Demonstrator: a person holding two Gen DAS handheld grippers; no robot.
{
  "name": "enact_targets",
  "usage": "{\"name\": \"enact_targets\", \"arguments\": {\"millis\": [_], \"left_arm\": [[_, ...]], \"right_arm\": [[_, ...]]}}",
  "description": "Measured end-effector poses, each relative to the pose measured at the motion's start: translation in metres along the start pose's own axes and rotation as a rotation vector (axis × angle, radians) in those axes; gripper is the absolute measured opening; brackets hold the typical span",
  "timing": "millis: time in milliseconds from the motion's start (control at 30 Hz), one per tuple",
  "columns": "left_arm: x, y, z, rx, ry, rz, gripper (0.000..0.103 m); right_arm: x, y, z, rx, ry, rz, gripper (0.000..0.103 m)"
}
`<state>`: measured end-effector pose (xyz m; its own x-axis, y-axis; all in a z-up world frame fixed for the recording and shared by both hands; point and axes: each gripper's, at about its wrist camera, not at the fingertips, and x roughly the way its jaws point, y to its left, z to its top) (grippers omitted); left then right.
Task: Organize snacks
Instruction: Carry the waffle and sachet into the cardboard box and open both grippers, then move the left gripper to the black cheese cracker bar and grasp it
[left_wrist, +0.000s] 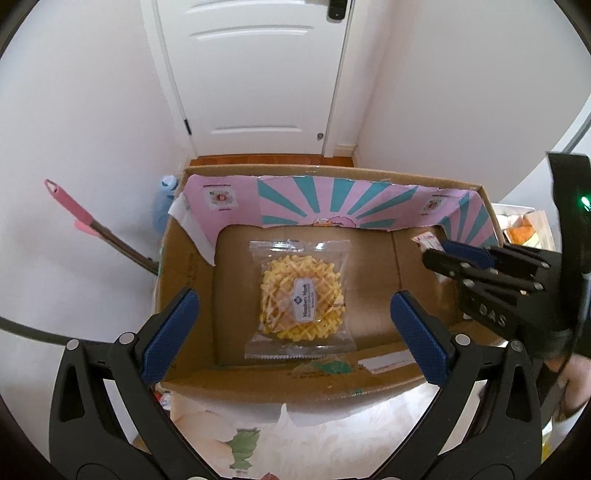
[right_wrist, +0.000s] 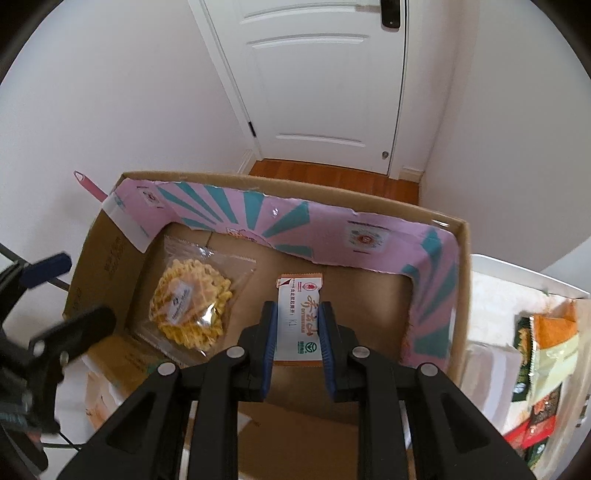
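a white door and plain walls stand behind, with a strip of wood floor at the foot of the door; on the bench, over a flowered cloth (left_wrist: 229, 424), sits the cardboard box (left_wrist: 184, 280) with its pink and teal liner (left_wrist: 295, 199) folded along the far wall. my left tongs (left_wrist: 295, 325) hang wide apart and hold nothing above the near edge, framing the waffle cookie pack (left_wrist: 301, 299) that lies flat on the box floor toward its left side, so i judge that one is already put away. my right tongs (right_wrist: 297, 332) are closed narrow on the white snack stick (right_wrist: 300, 317), gripped at its long sides with its far end pointing into the box, held over the bare floor to the right of the cookie, probably so it lands beside it and not on top. more snack packets (right_wrist: 543, 354) wait outside the box on the right
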<state>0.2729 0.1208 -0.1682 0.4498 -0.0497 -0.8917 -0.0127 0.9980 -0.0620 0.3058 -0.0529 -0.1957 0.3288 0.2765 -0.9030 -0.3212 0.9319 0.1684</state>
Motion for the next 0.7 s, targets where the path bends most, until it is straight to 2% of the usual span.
{"name": "enact_targets", "arguments": {"millis": [33, 67, 100, 333, 567, 633, 700], "left_arm": [[-0.001, 0.000, -0.001, 0.001, -0.003, 0.003, 0.103], [-0.001, 0.001, -0.002, 0.002, -0.004, 0.005, 0.103], [-0.002, 0.000, -0.004, 0.003, -0.007, 0.009, 0.103], [-0.013, 0.000, -0.010, 0.012, -0.026, 0.013, 0.103], [-0.043, -0.016, -0.014, 0.041, -0.084, -0.010, 0.103], [-0.052, -0.023, -0.017, 0.049, -0.103, -0.021, 0.103], [-0.061, -0.034, -0.020, 0.056, -0.122, -0.038, 0.103]], "right_arm": [[0.002, 0.000, 0.000, 0.002, -0.002, -0.005, 0.052], [0.001, -0.001, -0.001, 0.005, -0.009, -0.011, 0.068], [0.001, -0.003, -0.001, 0.012, -0.013, -0.007, 0.091], [-0.017, -0.011, -0.009, 0.062, -0.069, 0.015, 0.093], [-0.062, -0.008, -0.025, 0.077, -0.158, 0.011, 0.094], [-0.077, -0.011, -0.034, 0.088, -0.188, 0.000, 0.103], [-0.094, -0.015, -0.046, 0.107, -0.219, -0.015, 0.103]]}}
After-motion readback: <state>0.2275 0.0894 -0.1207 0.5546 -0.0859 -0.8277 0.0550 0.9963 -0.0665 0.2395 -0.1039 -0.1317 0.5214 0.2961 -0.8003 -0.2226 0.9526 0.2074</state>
